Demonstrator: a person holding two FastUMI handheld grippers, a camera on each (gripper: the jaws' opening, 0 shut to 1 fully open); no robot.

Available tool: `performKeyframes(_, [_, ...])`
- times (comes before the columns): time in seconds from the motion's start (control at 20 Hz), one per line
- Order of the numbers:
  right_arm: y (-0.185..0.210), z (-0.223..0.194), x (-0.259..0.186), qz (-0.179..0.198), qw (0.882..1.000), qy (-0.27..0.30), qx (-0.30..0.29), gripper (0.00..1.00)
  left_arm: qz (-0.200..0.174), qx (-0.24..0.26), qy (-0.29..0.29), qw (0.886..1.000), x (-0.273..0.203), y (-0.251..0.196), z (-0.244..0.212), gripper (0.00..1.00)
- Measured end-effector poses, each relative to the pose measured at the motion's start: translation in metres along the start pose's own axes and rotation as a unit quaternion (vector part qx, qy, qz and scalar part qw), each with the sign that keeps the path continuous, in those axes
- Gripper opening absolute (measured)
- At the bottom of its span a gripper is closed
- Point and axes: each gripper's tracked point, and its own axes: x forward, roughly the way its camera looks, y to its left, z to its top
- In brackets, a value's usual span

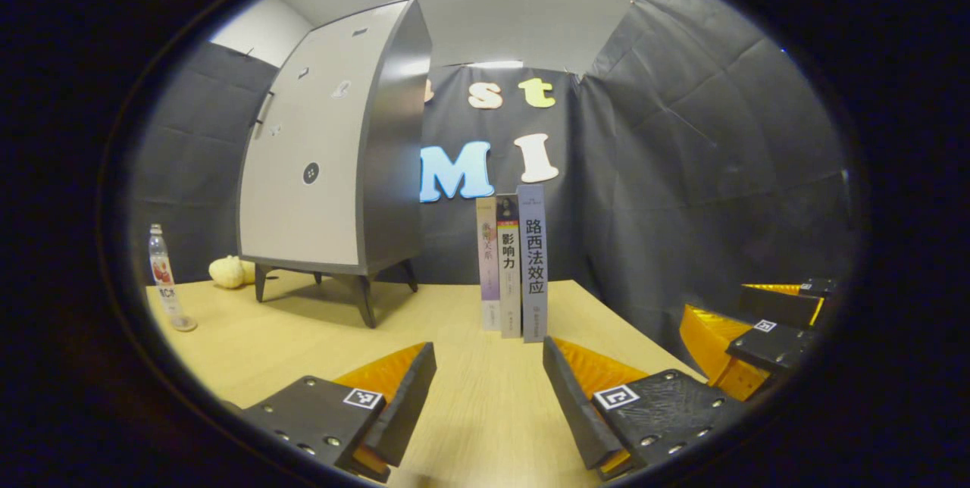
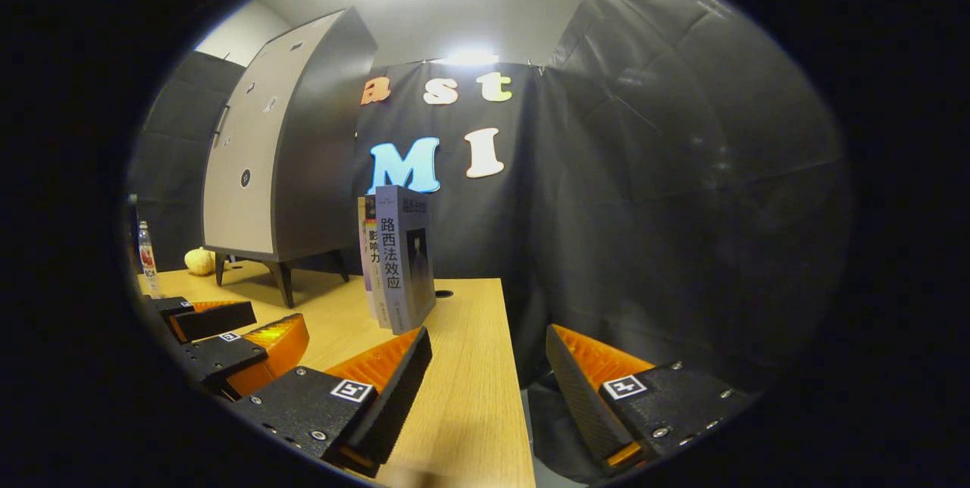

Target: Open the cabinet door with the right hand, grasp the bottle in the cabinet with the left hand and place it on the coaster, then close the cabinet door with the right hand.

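The grey cabinet (image 1: 318, 154) stands on dark legs at the back left of the table, its pale door shut and its handle (image 1: 261, 113) on the far left edge. A clear bottle (image 1: 161, 272) with a red label stands upright on a small round coaster (image 1: 183, 323) left of the cabinet. My left gripper (image 1: 489, 389) hovers open over the table's near middle, nothing between its fingers. My right gripper (image 2: 489, 382) is open too, at the table's right edge. In the right gripper view the cabinet (image 2: 258, 162), the bottle (image 2: 146, 261) and the left gripper (image 2: 242, 329) lie to the left.
Three books (image 1: 515, 268) stand upright mid-table, just ahead of both grippers, and appear as books (image 2: 398, 261) in the right gripper view. A pale yellow pumpkin-like object (image 1: 227, 272) lies beside the cabinet's legs. The wooden table (image 1: 470, 412) ends at the right near the right gripper (image 1: 746, 317).
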Motion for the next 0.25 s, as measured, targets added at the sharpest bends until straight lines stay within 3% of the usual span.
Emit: performKeyframes(0.25, [-0.0009,0.0005,0.0010,0.000,1.000,0.002,0.001,0.95,0.001,-0.002,0.001,1.000,-0.0012,0.0016,0.0001,0.85])
